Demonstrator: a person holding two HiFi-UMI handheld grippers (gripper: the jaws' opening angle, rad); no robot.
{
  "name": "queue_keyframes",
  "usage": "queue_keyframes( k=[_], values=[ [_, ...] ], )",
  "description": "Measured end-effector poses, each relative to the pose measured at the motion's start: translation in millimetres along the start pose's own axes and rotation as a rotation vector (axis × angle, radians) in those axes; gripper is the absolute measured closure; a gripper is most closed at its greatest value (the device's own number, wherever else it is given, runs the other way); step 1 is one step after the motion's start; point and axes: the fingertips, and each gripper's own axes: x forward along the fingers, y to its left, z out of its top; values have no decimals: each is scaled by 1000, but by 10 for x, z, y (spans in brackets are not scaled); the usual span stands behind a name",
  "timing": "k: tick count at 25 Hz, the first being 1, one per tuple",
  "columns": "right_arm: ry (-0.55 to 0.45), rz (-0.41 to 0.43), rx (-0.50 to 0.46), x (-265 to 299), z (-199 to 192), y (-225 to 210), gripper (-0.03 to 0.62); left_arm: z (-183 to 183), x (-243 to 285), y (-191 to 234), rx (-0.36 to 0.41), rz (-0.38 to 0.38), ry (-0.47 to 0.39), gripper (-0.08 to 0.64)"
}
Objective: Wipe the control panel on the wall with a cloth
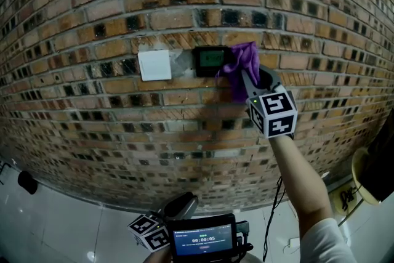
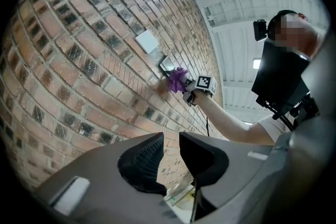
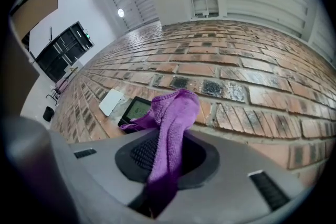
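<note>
In the head view, my right hand-held gripper (image 1: 249, 78) is raised in the middle right of the frame, and its jaws are closed on a purple fleecy cloth (image 1: 242, 60). The cloth lies against the red-brown brick wall (image 1: 92, 28) at the right edge of the dark rectangular control panel with a greenish screen (image 1: 210, 61). A white square switch plate (image 1: 154, 64) is just beside the panel, on its left. My left hand-held gripper (image 1: 180, 206) hangs low at the bottom edge, well apart from the panel.

In the left gripper view, its two jaws stand a little apart, with nothing between them. Only wall shows beyond them.

In the right gripper view, the cloth (image 3: 170, 113) runs as a narrow strip between the closed jaws and bunches above them. Its loose end touches the panel (image 3: 134, 110) at the middle left.

I judge that most of the screen is not yet covered. The risks I see:
- The rough brick may catch the cloth and pull the narrow strip out of the jaws.
- If I press too near, a hard jaw tip may scratch the screen or push a button.
</note>
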Motion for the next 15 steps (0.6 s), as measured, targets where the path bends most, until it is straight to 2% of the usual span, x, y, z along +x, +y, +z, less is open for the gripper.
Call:
queue_keyframes(
  k=[6, 15],
  values=[
    [-34, -35, 16, -113, 107, -115, 512, -12, 44, -38, -11, -8, 13, 479],
    [-115, 56, 4, -54, 482, 313, 512, 20, -7, -15, -12, 2, 11, 479]
  ],
)
